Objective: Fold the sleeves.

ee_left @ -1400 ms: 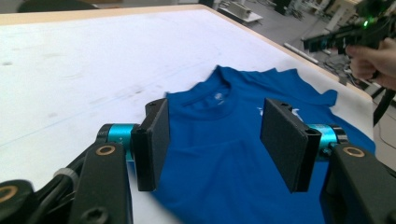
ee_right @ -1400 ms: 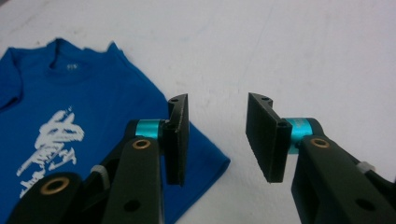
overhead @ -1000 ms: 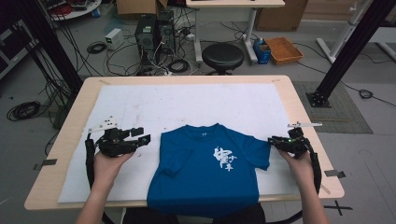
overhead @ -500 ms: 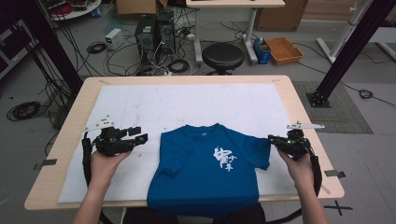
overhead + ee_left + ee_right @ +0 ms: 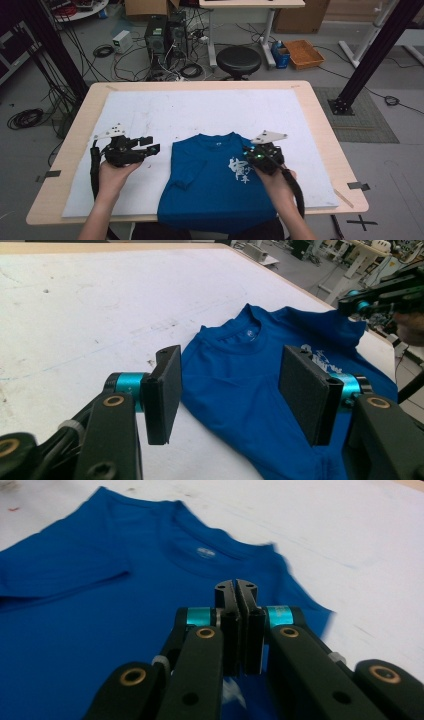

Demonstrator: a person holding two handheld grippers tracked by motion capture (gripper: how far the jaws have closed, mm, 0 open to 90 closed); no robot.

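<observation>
The white mat (image 5: 200, 115) lay under both my grippers. The blue shirt (image 5: 210, 185) lay on it, just right of my left gripper (image 5: 152, 146). Its jaws stood wide and empty, ready for the near sleeve. My right gripper (image 5: 236, 587) was pinched shut on the shirt's edge, I think to fold it in.

T-shirt (image 5: 215, 185) hem past table edge (bottom cut off), print unreadable
</observation>
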